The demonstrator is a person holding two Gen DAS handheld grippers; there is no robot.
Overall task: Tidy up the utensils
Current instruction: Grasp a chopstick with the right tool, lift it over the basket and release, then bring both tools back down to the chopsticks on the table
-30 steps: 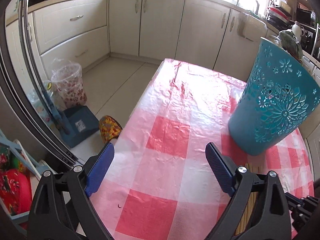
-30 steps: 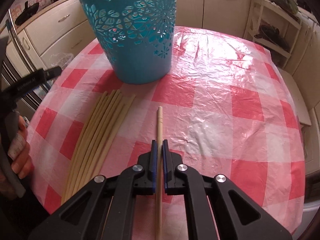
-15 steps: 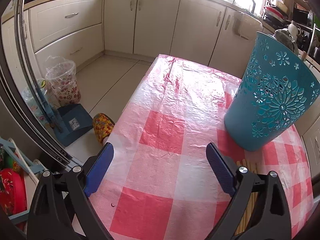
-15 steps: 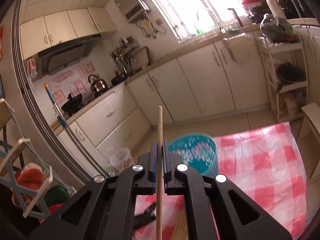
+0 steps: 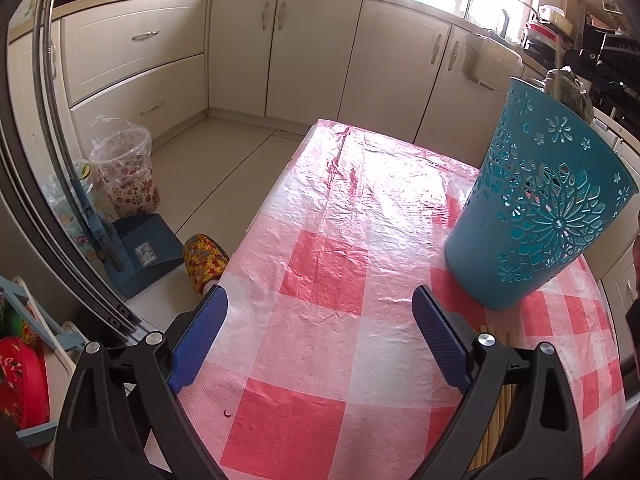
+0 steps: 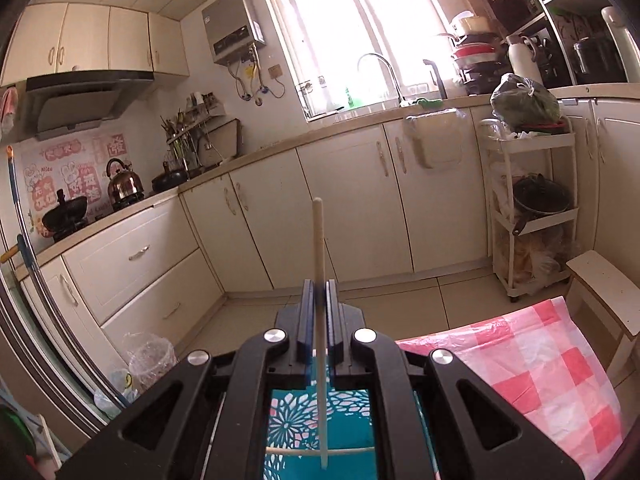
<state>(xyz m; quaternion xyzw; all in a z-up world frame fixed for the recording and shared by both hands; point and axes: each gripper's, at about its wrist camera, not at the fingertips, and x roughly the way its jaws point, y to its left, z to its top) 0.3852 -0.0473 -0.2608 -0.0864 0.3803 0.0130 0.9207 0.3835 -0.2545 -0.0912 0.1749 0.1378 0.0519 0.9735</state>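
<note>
A teal cut-out holder [image 5: 540,208] stands on the pink checked tablecloth [image 5: 328,268], to the right of my left gripper [image 5: 320,332], which is open and empty, low over the cloth. Several pale chopsticks [image 5: 500,396] lie on the cloth behind its right finger. My right gripper [image 6: 319,304] is shut on one chopstick [image 6: 319,248], held upright directly above the holder; the holder's inside [image 6: 292,424] shows below, with another chopstick [image 6: 352,450] lying across it.
Cream cabinets [image 5: 312,52] line the far wall. A bin [image 5: 124,172], a dustpan [image 5: 140,252] and a patterned slipper [image 5: 204,256] sit on the floor left of the table. A white shelf cart [image 6: 532,208] and stool [image 6: 604,288] stand at right.
My right gripper lifted the chopstick off the cloth, turned it upright and moved over the holder's opening. My left gripper stayed open and shifted only slightly.
</note>
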